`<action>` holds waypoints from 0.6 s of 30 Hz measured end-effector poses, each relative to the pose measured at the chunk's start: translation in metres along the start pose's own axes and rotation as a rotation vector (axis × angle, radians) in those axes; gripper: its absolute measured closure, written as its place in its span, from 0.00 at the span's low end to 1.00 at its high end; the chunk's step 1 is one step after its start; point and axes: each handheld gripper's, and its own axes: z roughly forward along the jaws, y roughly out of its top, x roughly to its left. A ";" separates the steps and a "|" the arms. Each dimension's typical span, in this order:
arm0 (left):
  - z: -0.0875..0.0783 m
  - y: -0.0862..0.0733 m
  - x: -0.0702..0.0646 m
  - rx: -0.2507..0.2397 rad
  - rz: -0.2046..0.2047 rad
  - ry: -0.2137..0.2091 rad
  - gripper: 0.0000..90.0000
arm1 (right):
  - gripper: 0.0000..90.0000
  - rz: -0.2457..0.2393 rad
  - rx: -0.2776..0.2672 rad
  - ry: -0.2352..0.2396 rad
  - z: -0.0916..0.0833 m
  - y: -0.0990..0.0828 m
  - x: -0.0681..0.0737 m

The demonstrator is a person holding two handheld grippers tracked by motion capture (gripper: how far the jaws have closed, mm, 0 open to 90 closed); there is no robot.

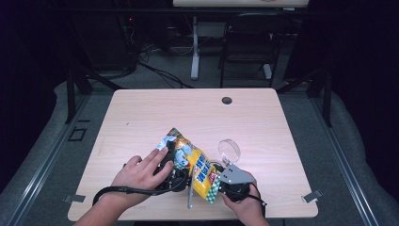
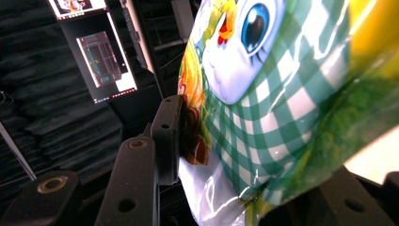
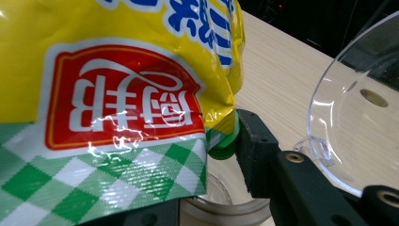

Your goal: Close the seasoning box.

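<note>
Both hands come in at the near edge of the bench (image 1: pixel 141 108), and between them they hold a yellow snack bag (image 1: pixel 195 165) with a green checked end, lifted over the near middle. Left claw (image 1: pixel 175 162) pinches the far end of the bag, and right claw (image 1: pixel 217 181) is pressed together on its near end. Just to the right of the bag stands a clear plastic lid (image 1: pixel 229 149).
</note>
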 end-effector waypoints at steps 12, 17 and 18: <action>0.001 0.002 0.000 0.001 0.012 0.004 0.66 | 0.79 0.009 0.004 0.008 0.000 -0.001 -0.001; 0.001 0.002 0.001 0.001 0.012 -0.001 0.66 | 0.79 0.008 0.005 0.007 0.001 -0.001 -0.001; 0.001 0.002 0.001 0.001 0.013 0.000 0.66 | 0.79 0.008 0.006 0.008 0.000 -0.001 -0.002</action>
